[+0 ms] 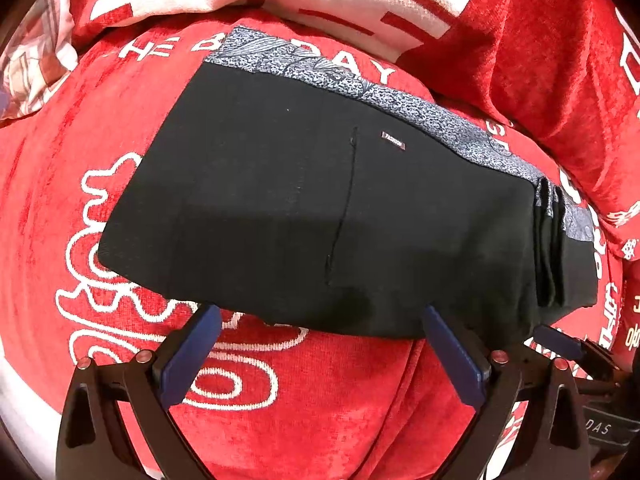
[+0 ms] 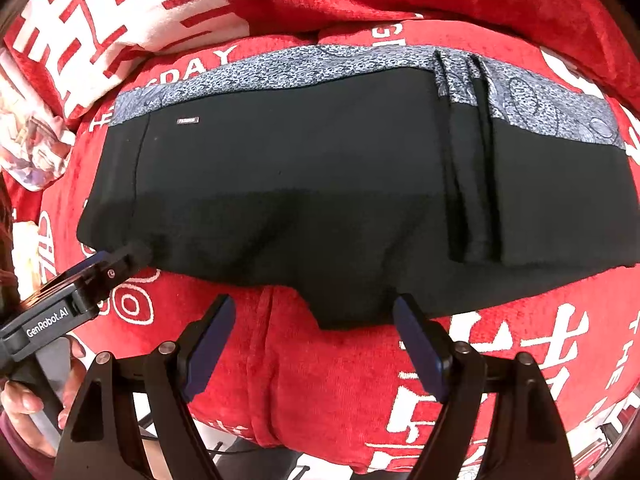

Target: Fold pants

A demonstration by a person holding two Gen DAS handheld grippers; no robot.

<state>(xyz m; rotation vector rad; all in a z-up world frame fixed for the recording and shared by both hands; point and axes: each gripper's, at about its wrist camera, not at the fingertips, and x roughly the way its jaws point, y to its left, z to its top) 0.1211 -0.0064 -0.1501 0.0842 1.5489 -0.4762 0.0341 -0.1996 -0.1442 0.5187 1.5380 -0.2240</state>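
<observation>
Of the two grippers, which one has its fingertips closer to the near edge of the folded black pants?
The left gripper: its right fingertip reaches the pants hem. The right gripper also stands open, its tips just short of the edge.

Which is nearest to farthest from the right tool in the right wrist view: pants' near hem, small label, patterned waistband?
From the right tool:
1. Near hem of the pants, just ahead between the open fingers.
2. Small label, upper left on the black cloth.
3. Patterned waistband, along the far edge.
</observation>
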